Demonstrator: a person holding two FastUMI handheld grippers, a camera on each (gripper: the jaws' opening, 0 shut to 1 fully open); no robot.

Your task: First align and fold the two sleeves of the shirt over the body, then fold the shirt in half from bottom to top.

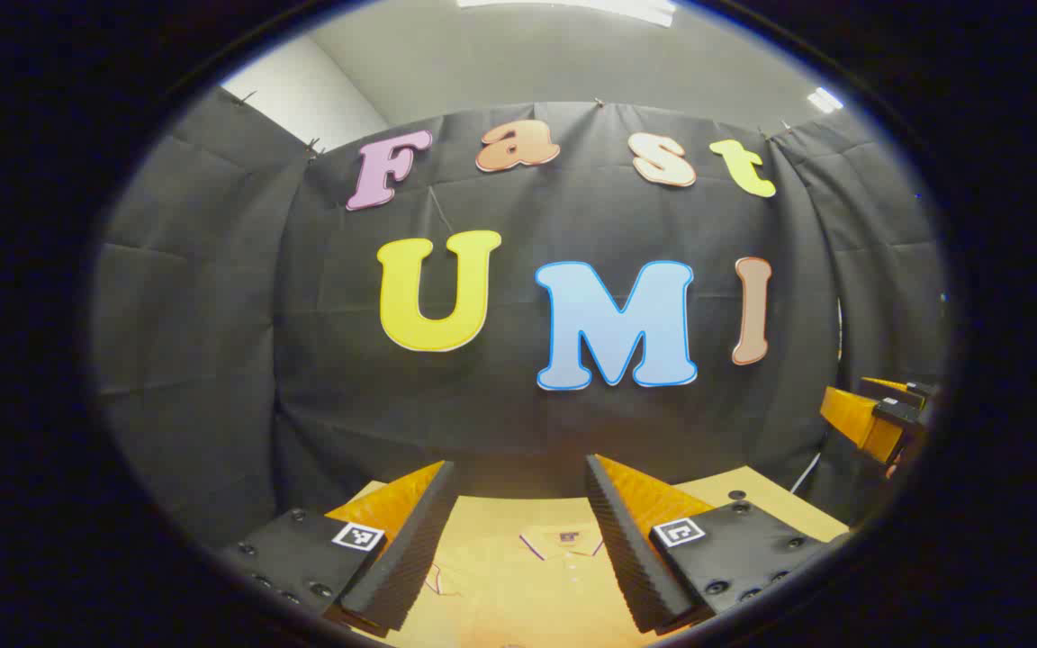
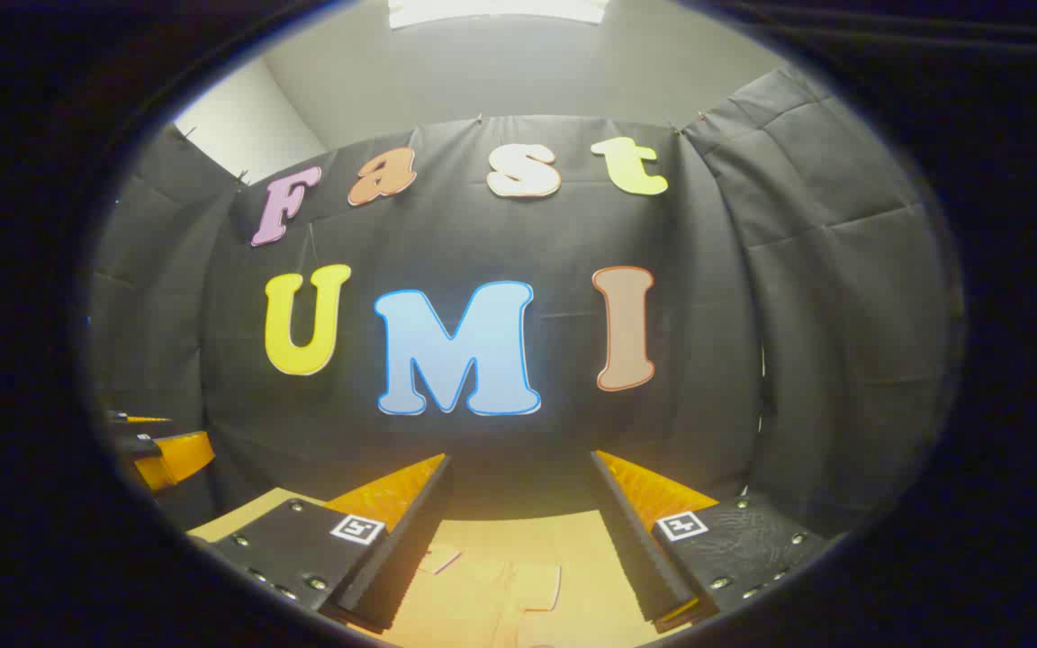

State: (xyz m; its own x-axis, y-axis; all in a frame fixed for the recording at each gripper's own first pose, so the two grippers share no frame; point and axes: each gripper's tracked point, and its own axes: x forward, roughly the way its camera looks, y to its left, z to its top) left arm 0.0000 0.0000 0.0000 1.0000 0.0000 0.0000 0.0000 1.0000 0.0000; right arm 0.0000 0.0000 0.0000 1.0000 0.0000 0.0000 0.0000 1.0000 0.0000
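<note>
The tabletop (image 1: 780,504) is the biggest thing I have in front of me, a pale wooden surface running under both of my tools and back to the dark cloth wall. On it lies the shirt (image 1: 536,576), spread flat, its collar (image 1: 563,540) with a dark trim line showing between my left fingers in the left gripper view. In the right gripper view I see a sleeve (image 2: 527,585) of it lying out flat on the tabletop, its cuff edge showing between my right fingers, with what looks like another loose fabric edge just beside it.

My left gripper (image 1: 518,486) hangs above the shirt with its fingers spread wide and nothing between them. My right gripper (image 2: 518,477) is likewise held up, fingers wide apart and empty; I also catch it at the far right edge of the left gripper view.

As I judge it, the task is at its very start: the sleeve is not folded over the body, and the collar end looks uncovered. Both sleeve folds and the bottom-to-top fold are left to do. How the lower hem lies I cannot tell.
</note>
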